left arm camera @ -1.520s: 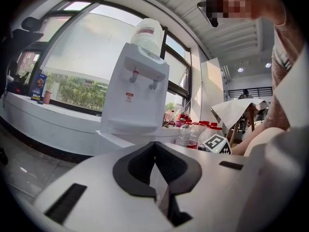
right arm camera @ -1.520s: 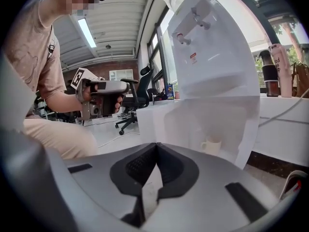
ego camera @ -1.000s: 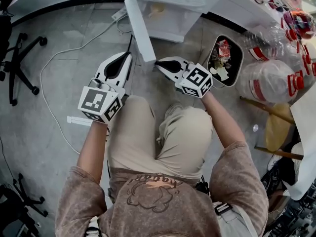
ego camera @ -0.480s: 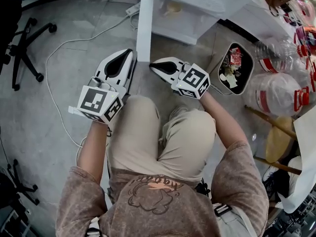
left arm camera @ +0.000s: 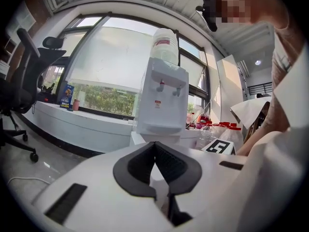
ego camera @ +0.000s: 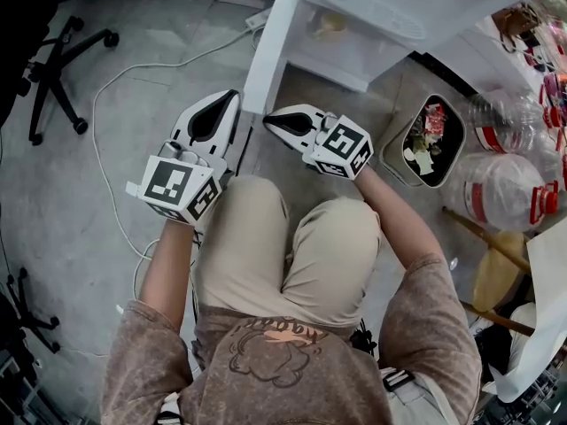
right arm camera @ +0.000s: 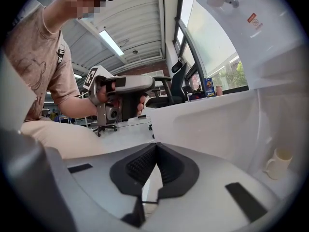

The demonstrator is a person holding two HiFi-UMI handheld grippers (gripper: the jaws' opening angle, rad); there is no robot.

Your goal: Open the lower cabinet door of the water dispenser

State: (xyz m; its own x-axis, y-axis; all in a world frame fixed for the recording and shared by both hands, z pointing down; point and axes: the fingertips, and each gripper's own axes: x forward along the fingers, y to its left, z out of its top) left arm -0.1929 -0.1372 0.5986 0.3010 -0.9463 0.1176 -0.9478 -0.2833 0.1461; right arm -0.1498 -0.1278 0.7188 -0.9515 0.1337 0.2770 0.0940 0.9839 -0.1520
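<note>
The white water dispenser (ego camera: 372, 7) stands at the top of the head view, and in the left gripper view it shows as a dispenser (left arm camera: 161, 100) with a bottle on top. Its lower cabinet door (ego camera: 266, 56) stands swung out toward me, seen edge-on. My right gripper (ego camera: 267, 119) is shut, with its tip at the door's free edge. In the right gripper view the door's inner face (right arm camera: 217, 124) runs just right of the shut right gripper (right arm camera: 155, 146). A cup (right arm camera: 276, 163) sits inside the cabinet. My left gripper (ego camera: 232, 97) hangs left of the door, shut and holding nothing.
An open bin (ego camera: 427, 140) of rubbish and large water bottles (ego camera: 500, 189) lie right of the dispenser. A white cable (ego camera: 106, 87) runs over the floor to a power strip (ego camera: 260, 16). An office chair (ego camera: 66, 69) stands at the left. The person's knees (ego camera: 283, 246) are below the grippers.
The door has swung wider open, its free edge moving left with the right gripper's tip at it. The left gripper has shifted along beside it. Both stay shut.
</note>
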